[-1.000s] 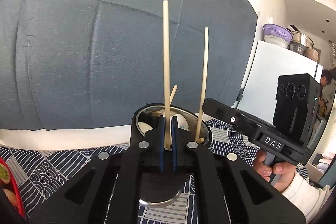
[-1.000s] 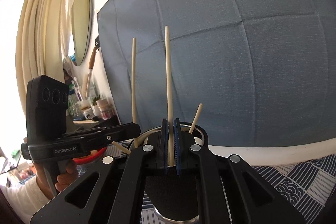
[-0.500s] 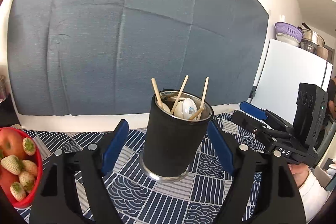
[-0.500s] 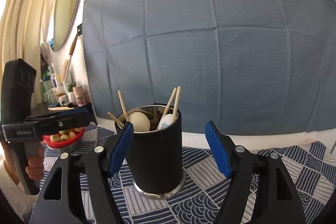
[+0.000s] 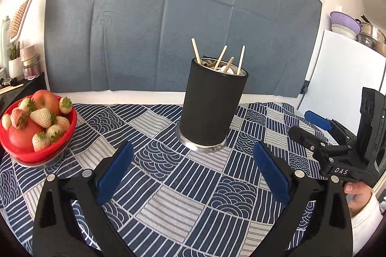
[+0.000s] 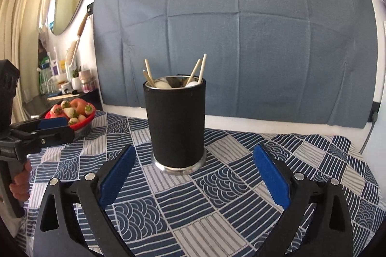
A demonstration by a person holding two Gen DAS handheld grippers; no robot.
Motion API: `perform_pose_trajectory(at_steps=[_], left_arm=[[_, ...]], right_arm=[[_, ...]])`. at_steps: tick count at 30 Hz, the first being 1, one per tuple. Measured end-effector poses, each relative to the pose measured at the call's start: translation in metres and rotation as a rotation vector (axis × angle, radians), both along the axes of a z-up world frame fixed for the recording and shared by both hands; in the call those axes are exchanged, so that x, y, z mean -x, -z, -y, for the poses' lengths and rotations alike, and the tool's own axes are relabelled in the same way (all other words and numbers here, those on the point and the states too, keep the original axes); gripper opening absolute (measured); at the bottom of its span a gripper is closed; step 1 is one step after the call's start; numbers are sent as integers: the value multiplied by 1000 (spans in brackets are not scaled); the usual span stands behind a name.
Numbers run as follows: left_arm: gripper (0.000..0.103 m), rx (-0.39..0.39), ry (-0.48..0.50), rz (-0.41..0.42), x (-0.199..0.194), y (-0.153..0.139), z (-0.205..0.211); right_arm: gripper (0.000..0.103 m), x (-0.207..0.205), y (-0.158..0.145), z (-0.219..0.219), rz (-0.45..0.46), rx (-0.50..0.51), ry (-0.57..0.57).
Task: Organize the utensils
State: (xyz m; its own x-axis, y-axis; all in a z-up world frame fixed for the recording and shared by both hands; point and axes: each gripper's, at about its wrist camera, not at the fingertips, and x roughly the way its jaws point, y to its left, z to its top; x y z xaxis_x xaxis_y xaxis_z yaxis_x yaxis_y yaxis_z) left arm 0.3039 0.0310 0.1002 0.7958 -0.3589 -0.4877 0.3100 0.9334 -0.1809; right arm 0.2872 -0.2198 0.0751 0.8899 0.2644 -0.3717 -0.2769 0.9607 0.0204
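Note:
A black cylindrical utensil holder (image 5: 212,110) (image 6: 177,122) with a metal rim stands upright on the patterned tablecloth. Several wooden chopsticks (image 5: 241,59) (image 6: 202,67) and white spoons (image 6: 162,84) stick out of its top. My left gripper (image 5: 193,151) hangs a little in front of the holder, its jaws opening wide with nothing between the blue pads. My right gripper (image 6: 194,153) is likewise set back from the holder, its jaws opening and empty. Each gripper also shows at the edge of the other's view: the right gripper (image 5: 307,128) and the left gripper (image 6: 61,130).
A red bowl (image 5: 60,136) (image 6: 84,124) of strawberries and apples sits at the table's left. The blue and white tablecloth (image 5: 168,196) covers the table. A grey-blue cloth (image 6: 241,40) hangs on the wall behind. A shelf with jars (image 5: 29,64) is at the far left.
Both grippers were shut on upright chopsticks over the holder. They let go, the chopsticks dropped into the holder, and both grippers drew back from it and spread wide.

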Motion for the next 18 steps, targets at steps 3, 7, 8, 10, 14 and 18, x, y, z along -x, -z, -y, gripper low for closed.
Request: perform_pose_trajectory(at_steps=[3,7,8,10,14,18], left_arm=[[97,-35,-34,8,18,5,1],[97,-49,-61,11,39,13,0],[97,-58,-69,6,42,15,1],[97,-81,-86,16,50,19,3],[97,-141,-95,37,62,24,10],[97,-120,-93,45,68,30,11]], right_arm=[[95,11,6,-1,-22,-6,1],[95,23,18,0,-64,-25,11],[95,25,22,0,-76,-27,16],[95,31,30,1,-91,-30,25],[95,41,41,3,-113,-28,41],[95,49,39,5,-91,-32,56]])
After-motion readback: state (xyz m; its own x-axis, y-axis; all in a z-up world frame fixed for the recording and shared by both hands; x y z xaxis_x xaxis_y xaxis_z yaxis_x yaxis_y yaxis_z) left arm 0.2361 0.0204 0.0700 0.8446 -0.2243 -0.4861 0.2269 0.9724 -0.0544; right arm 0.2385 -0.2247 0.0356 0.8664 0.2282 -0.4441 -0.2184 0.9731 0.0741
